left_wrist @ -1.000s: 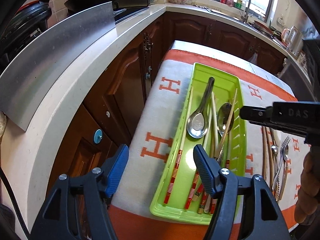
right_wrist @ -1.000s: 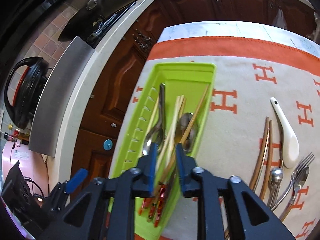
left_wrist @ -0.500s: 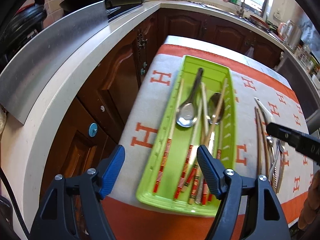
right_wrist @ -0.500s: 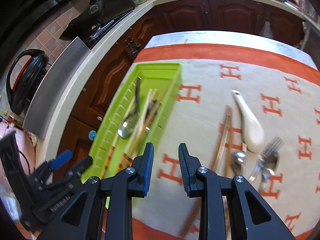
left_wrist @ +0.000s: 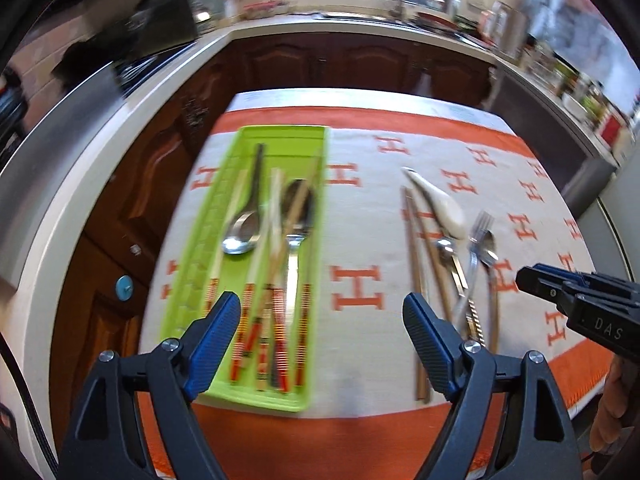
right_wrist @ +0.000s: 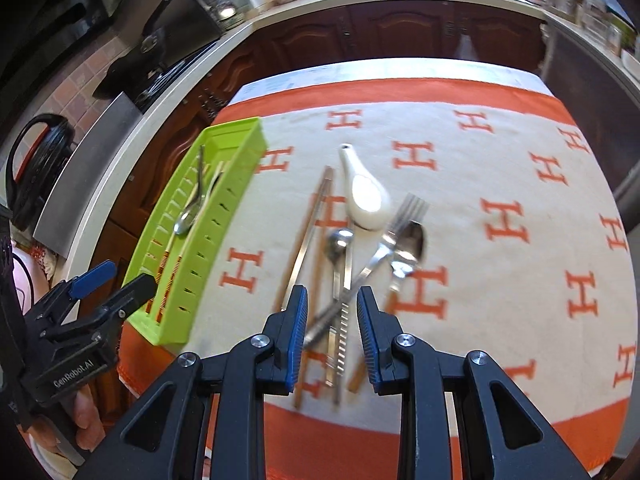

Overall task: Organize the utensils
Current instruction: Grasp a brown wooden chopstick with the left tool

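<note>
Where lettering is legible, "DAS" is read on the right gripper [left_wrist: 528, 280], "GenRobot.AI" on the left gripper [right_wrist: 116, 280]; both are held parted, empty, over an H-patterned orange cloth [right_wrist: 500, 168] in a kitchen

lime-green plastic tray [left_wrist: 312, 216] left on H-patterned cloth-covered table [left_wrist: 360, 344] | red-banded chopsticks [left_wrist: 276, 332], steel spoons [left_wrist: 242, 232] in tray | white ceramic spoon [right_wrist: 366, 194], steel fork [right_wrist: 394, 228], brown chopsticks [right_wrist: 310, 232] right of tray

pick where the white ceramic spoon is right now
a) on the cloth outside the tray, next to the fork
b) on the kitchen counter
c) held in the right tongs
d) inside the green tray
a: the white ceramic spoon lies on the cloth beside the fork, apart from the green tray, and the right tongs hold nothing.
</note>
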A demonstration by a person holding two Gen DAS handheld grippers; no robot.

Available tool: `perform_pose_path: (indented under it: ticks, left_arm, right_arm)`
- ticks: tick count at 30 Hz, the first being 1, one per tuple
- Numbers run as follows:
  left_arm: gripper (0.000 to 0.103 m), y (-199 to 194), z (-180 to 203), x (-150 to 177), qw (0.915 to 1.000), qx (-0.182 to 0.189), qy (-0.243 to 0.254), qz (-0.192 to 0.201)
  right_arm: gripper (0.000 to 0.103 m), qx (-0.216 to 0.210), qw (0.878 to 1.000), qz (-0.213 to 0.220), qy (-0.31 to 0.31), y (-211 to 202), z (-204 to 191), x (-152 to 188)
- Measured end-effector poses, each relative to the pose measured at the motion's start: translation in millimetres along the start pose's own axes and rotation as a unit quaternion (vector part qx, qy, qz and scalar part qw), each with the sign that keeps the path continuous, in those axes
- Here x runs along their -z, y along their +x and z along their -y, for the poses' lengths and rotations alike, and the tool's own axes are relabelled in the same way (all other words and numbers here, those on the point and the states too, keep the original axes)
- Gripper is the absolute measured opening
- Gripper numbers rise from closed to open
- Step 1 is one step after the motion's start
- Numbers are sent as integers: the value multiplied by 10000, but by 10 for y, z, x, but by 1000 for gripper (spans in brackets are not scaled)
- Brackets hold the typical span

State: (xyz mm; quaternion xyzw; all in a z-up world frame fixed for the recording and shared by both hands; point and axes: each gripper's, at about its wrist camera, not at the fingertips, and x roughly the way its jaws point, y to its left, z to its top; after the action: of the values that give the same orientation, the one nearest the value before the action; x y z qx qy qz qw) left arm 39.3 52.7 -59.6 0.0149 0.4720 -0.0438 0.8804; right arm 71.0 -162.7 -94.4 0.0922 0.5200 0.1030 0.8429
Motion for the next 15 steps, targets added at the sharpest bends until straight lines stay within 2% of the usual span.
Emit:
perform_pose_path:
  ticks: [4,7,12,15]
  left_arm:
    - [79,83,288,18,9995,133,278,-101]
    - [70,190,433,35,9986,252,368,-272]
    - [46,504,554,66,9951,530,334,-769]
    - [35,690,579,77,9924,592,266,-1045]
  right_arm:
    - [26,13,9998,22,195,-72,257,117]
    - [26,-6,9997,5,260,-62,343,149]
    - [26,-134,9992,-84,371,5,489,208]
    - [26,-194,9989,-139,400,61,536,226]
